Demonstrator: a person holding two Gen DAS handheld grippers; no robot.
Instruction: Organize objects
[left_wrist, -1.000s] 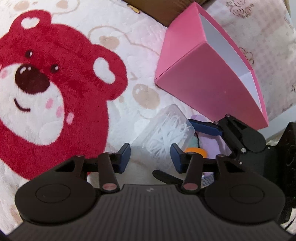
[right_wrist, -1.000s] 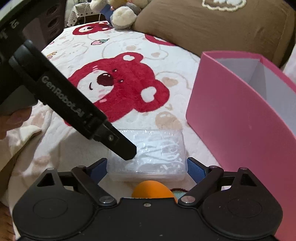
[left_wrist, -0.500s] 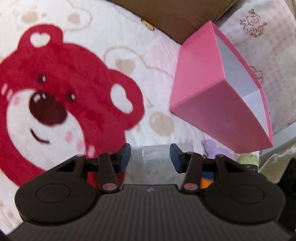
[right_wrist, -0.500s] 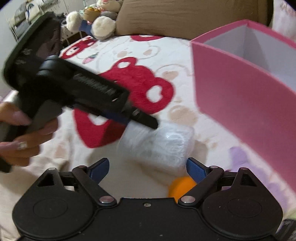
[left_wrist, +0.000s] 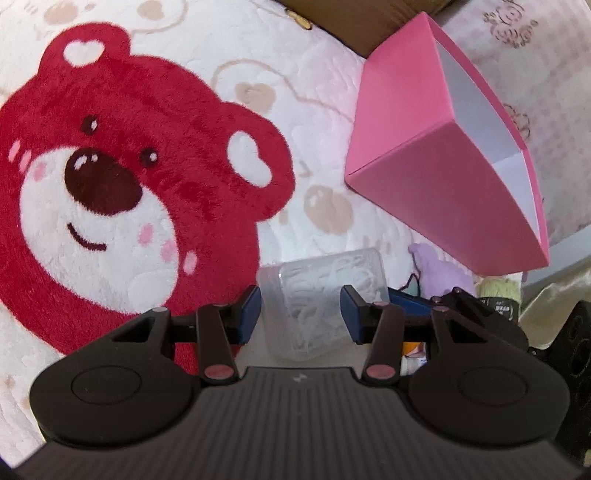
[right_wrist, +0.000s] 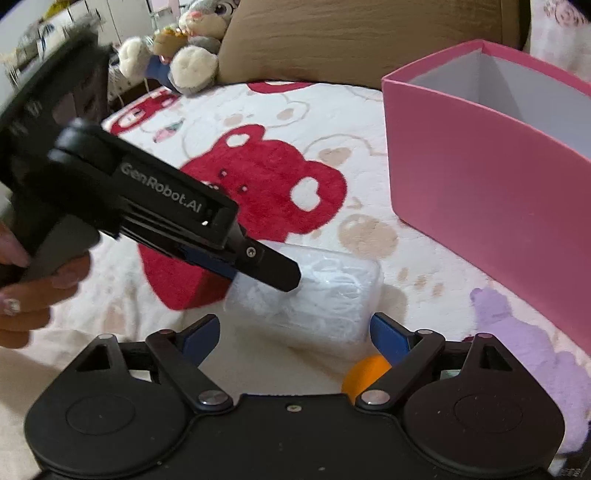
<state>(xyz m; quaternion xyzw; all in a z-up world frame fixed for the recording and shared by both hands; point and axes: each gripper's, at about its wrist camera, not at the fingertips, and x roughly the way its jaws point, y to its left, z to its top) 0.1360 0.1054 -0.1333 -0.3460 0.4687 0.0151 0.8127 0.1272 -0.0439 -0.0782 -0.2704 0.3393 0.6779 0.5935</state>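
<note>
Clear rectangular plastic case (left_wrist: 325, 295), plush blanket (left_wrist: 221, 74)

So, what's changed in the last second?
The right gripper, open, has rolled, so the clear box now lies skewed across its fingertips instead of square between them. The left gripper stays closed on that box; the pink box hasn't moved.

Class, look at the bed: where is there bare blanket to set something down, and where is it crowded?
Free: the red bear print left of the clear plastic case, and the pale strip between the case and the pink box. Crowded: right of the case, where the orange ball and purple toy lie.
</note>
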